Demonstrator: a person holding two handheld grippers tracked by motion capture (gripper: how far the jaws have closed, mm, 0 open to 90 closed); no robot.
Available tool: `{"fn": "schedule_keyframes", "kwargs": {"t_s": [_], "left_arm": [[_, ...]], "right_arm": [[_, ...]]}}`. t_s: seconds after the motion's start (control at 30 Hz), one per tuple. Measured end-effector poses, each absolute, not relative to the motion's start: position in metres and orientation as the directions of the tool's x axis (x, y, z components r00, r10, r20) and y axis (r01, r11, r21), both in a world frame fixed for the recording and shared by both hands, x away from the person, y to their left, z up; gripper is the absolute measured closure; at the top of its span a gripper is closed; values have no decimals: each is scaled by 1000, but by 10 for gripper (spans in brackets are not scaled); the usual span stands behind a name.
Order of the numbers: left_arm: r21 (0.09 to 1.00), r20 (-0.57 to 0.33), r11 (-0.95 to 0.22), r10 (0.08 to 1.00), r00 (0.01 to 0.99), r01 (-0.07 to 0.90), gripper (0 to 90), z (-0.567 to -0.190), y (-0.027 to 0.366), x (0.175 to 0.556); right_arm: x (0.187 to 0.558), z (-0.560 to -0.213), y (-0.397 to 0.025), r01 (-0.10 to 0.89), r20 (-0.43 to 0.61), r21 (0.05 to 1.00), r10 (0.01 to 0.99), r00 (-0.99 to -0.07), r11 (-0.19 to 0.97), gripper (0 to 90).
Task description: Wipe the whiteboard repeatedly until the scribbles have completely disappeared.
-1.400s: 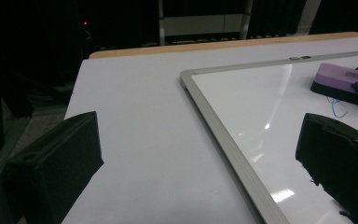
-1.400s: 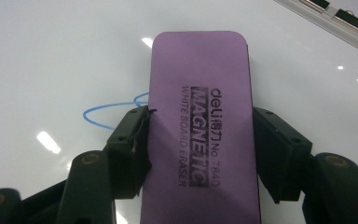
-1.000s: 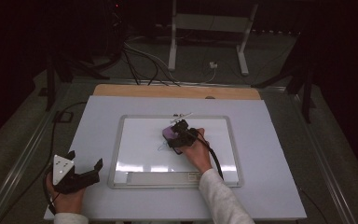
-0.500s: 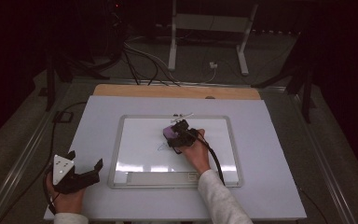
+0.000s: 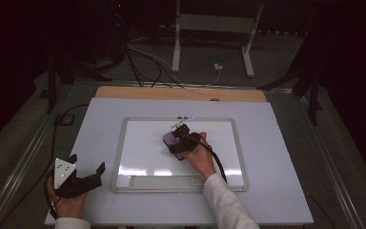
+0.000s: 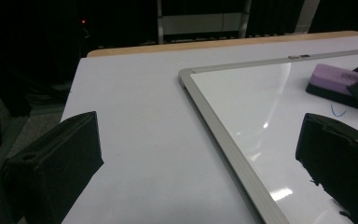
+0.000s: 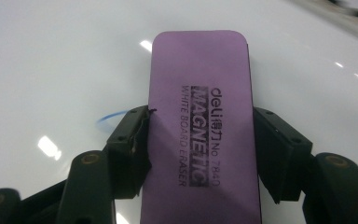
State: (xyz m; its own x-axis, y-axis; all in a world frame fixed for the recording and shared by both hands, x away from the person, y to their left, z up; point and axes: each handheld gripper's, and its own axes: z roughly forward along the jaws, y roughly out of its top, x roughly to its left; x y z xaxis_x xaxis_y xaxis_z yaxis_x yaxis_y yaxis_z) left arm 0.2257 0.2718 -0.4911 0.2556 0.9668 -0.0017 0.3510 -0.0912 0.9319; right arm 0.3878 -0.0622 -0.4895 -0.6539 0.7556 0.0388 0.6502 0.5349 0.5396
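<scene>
One blue stroke (image 7: 113,115) is what this wipe turns on, a short curved pen mark on the whiteboard (image 5: 138,143) peeking out just beside the purple magnetic whiteboard eraser (image 7: 200,121), on its left in the right gripper view and touching the left jaw's tip there. Right gripper (image 5: 183,141) has the eraser clamped across its width, one black jaw pressed on each long edge, so the eraser's long axis runs straight out ahead of the jaws and away from the hand. In the high view that puts the eraser near the middle of the board, a little toward the far edge, flat on the white surface. From the left gripper view the eraser (image 6: 338,84) sits well off to the far right, with the blue mark (image 6: 338,110) on the near side of it. Left gripper (image 5: 78,179) rests on the table (image 5: 276,191) at the near left corner, off the board's frame, jaws spread wide and holding nothing. Right hand is plainly the one placed for it; by my read a short sideways drag across the eraser's width would carry the pad over that stroke.
</scene>
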Motion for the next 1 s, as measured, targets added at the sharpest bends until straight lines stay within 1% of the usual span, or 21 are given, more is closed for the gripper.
{"fn": "schedule_keyframes", "kwargs": {"t_s": [0.07,0.17,0.23,0.27,0.3,0.33,0.37,0.43,0.53,0.6,0.63,0.7,0.73,0.77,0.8,0.83,0.87,0.93,1.0], "left_arm": [[933,-1,-91,967,255,347,10,-490,271,225],[935,-2,-87,968,252,345,10,-490,273,224],[935,-7,-82,968,249,345,10,-490,273,224],[935,-7,-82,969,249,346,10,-490,273,224],[935,-8,-81,968,250,345,10,-490,273,224],[935,-6,-84,968,252,344,10,-490,273,225],[934,-4,-86,967,253,346,10,-490,273,225],[932,-6,-87,967,254,351,10,-491,272,226],[932,1,-93,967,256,349,10,-490,271,225],[934,-1,-89,968,253,345,10,-490,272,224],[935,-2,-88,968,252,345,10,-490,272,224],[935,-4,-86,968,251,345,10,-490,273,224],[935,-5,-85,968,250,346,10,-490,273,225],[933,-5,-86,968,253,348,10,-490,273,225],[933,-3,-89,967,255,349,10,-491,272,225],[933,-3,-90,967,255,350,10,-491,272,226],[932,-2,-92,966,257,350,10,-491,271,226],[932,2,-95,966,258,349,10,-491,271,226],[933,-1,-92,967,257,347,10,-490,271,225]], "right_arm": [[383,-489,-58,622,43,531,715,-698,575,414],[384,-488,-59,619,54,530,705,-708,581,415],[388,-489,-63,649,19,533,759,-650,543,414],[391,-489,-66,672,16,537,790,-613,510,414],[393,-490,-69,691,37,540,807,-589,480,414],[393,-490,-70,691,40,543,808,-589,477,414],[392,-490,-69,678,23,546,800,-599,492,414],[386,-490,-65,652,48,543,756,-653,529,414],[375,-488,-56,586,44,526,668,-743,616,414],[373,-487,-54,570,31,520,652,-757,636,414],[375,-488,-56,582,38,521,664,-747,624,415],[382,-488,-61,627,2,527,738,-675,573,414],[385,-489,-64,656,16,531,768,-640,536,414],[387,-489,-66,674,42,533,780,-625,511,414],[386,-489,-65,666,26,535,778,-628,520,414],[383,-489,-63,651,12,534,765,-644,540,414],[380,-489,-60,638,39,530,735,-677,559,414],[373,-488,-53,584,43,527,667,-744,617,414],[368,-487,-48,561,35,520,640,-768,645,414]]}}
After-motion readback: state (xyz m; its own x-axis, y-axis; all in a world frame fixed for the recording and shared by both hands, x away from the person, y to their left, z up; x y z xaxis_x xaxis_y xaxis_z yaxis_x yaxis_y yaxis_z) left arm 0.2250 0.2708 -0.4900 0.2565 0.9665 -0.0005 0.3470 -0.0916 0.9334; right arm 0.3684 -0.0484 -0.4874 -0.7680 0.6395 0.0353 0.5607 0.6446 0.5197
